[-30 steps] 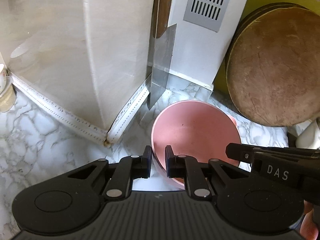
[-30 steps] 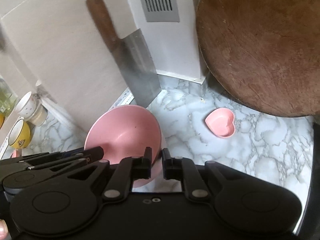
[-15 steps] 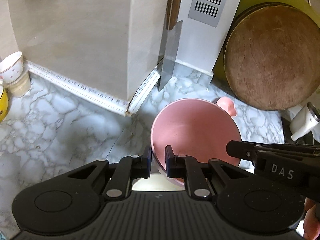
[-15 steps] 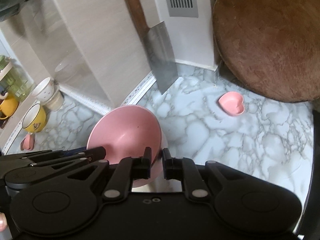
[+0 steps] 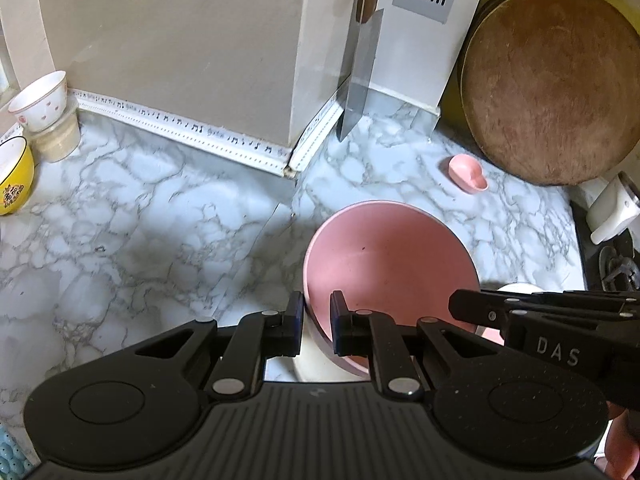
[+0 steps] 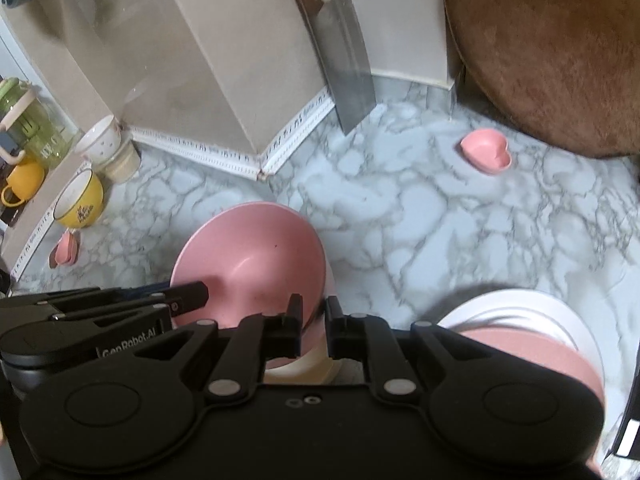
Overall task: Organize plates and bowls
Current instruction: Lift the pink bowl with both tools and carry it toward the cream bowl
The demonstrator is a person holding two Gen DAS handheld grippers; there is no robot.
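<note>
Low in the centre of both frames, the pink bowl (image 5: pixel 390 264) sits pinched by left claw (image 5: pixel 316 322) and right claw (image 6: pixel 313 326), now pulled back from the cleaver (image 6: pixel 346 64) corner toward the white plate (image 6: pixel 532 312) stack, so probably nesting next

marble counter (image 5: pixel 168 240), heart dish (image 5: pixel 467 172), yellow bowl (image 5: pixel 12 182)
</note>
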